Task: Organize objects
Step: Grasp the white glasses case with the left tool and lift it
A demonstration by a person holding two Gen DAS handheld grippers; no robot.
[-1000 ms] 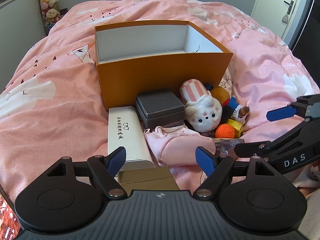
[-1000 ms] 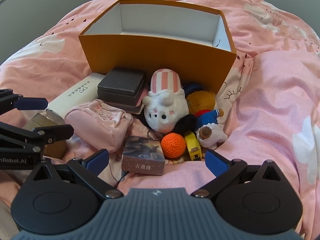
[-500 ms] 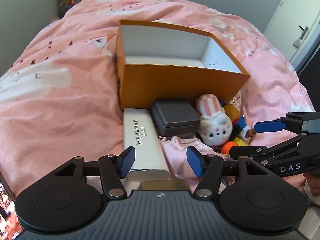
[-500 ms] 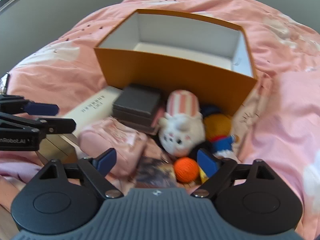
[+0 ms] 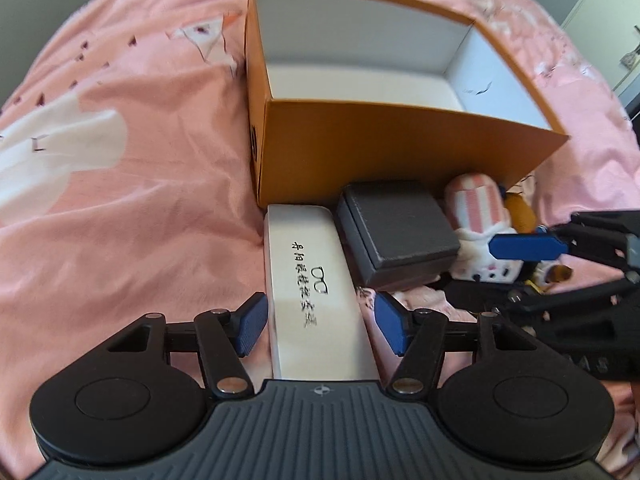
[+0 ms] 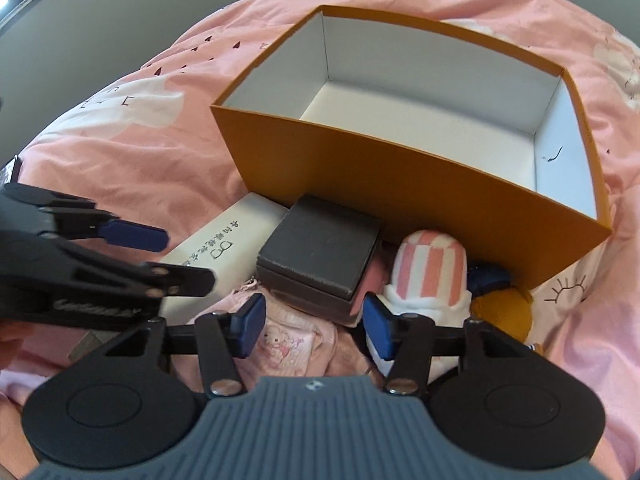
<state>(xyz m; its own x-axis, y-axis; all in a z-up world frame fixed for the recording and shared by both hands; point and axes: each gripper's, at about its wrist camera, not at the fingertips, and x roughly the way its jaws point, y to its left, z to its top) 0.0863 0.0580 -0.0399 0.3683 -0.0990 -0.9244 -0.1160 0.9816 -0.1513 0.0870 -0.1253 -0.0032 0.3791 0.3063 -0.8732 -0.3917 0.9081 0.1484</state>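
Long white glasses case (image 5: pixel 316 300): black glasses logo and a column of Chinese characters, too blurred to read. Other gripper's lettering unreadable.

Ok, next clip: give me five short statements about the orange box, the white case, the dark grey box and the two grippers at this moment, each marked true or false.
1. The orange box is empty inside. True.
2. The white case lies inside the orange box. False: it lies on the pink duvet in front of the box.
3. The left gripper has its blue pads either side of the white case, not yet pressing on it. True.
4. The dark grey box has its lid off. False: it is closed.
5. The right gripper holds the striped plush toy. False: its jaws are open and grip nothing.
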